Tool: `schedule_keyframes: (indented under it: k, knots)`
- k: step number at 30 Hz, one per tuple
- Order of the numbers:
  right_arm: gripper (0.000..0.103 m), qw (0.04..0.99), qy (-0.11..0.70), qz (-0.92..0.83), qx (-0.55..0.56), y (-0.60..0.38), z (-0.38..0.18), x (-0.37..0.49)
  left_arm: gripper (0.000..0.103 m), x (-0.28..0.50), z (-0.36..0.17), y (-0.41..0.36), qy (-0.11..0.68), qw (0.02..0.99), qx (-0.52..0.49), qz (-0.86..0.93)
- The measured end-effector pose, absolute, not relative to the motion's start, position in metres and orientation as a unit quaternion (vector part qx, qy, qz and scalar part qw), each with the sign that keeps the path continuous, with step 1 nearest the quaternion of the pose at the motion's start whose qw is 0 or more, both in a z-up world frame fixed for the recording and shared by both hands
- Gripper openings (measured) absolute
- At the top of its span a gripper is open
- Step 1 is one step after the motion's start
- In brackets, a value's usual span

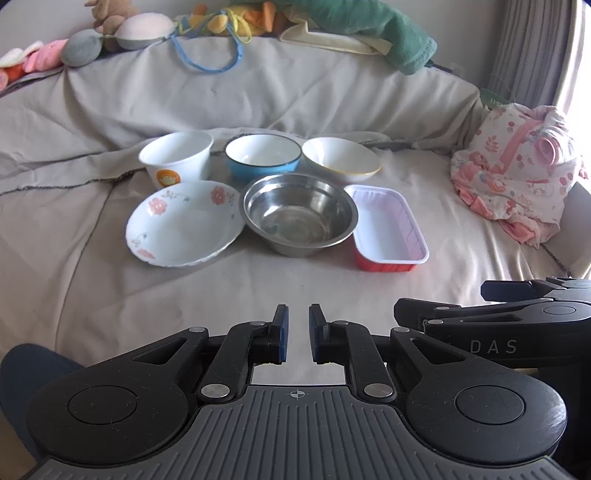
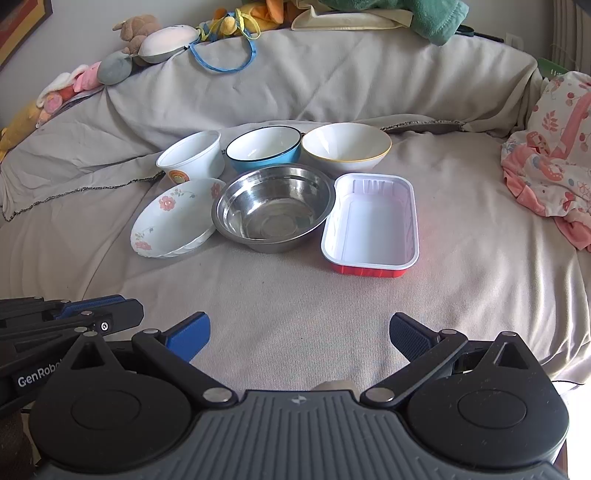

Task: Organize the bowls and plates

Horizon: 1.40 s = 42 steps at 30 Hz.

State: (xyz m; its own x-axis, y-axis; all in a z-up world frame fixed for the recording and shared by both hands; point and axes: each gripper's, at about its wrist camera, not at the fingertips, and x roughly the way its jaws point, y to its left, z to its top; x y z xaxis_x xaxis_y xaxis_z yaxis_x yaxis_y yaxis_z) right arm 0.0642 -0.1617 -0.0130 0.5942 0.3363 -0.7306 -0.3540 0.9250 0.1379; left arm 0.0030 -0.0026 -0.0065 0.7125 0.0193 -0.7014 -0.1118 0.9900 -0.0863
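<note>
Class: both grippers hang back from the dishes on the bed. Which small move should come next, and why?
Probably bring the right gripper, jaws wide open, forward to the red rectangular foil tray, the dish nearest it. The left gripper has its jaws nearly closed, and nothing is held or stacked yet.

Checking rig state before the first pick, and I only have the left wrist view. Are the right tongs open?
Observer: Yes. The right wrist view shows the right tongs spread wide, with only bedsheet between the pads.
Operator: Anything past the plush toys on the left, outside my frame?
Observer: A yellow plush toy lies at the sheet's far left edge.
Operator: And above that?
Observer: The corner of a framed picture on the wall, top left.
</note>
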Motion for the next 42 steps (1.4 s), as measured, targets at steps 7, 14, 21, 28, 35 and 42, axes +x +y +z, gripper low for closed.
schedule_keyframes:
  k: [7,14,21,28,35,42]
  knots:
    - [0.103,0.893,0.407,0.193,-0.012,-0.1610,-0.0121,0.0641,0.014,0.0022,-0.0070,-0.0039,0.379,0.923,-0.061,0.036]
    - [0.103,0.892,0.408,0.193,-0.012,-0.1605,-0.0112,0.0638,0.014,0.0030,-0.0074,-0.0031,0.381,0.922,-0.061,0.037]
    - [0.103,0.892,0.408,0.194,-0.012,-0.1605,-0.0110,0.0632,0.014,0.0035,-0.0074,-0.0025,0.384,0.921,-0.059,0.038]
    - [0.103,0.892,0.409,0.194,-0.013,-0.1586,-0.0129,0.0607,0.014,0.0033,-0.0074,-0.0021,0.385,0.920,-0.059,0.038]
    - [0.103,0.892,0.409,0.194,-0.012,-0.1586,-0.0130,0.0610,0.014,0.0033,-0.0075,-0.0020,0.385,0.920,-0.059,0.038]
    - [0.103,0.892,0.409,0.193,-0.012,-0.1584,-0.0125,0.0612,0.014,0.0034,-0.0074,-0.0020,0.385,0.920,-0.059,0.038]
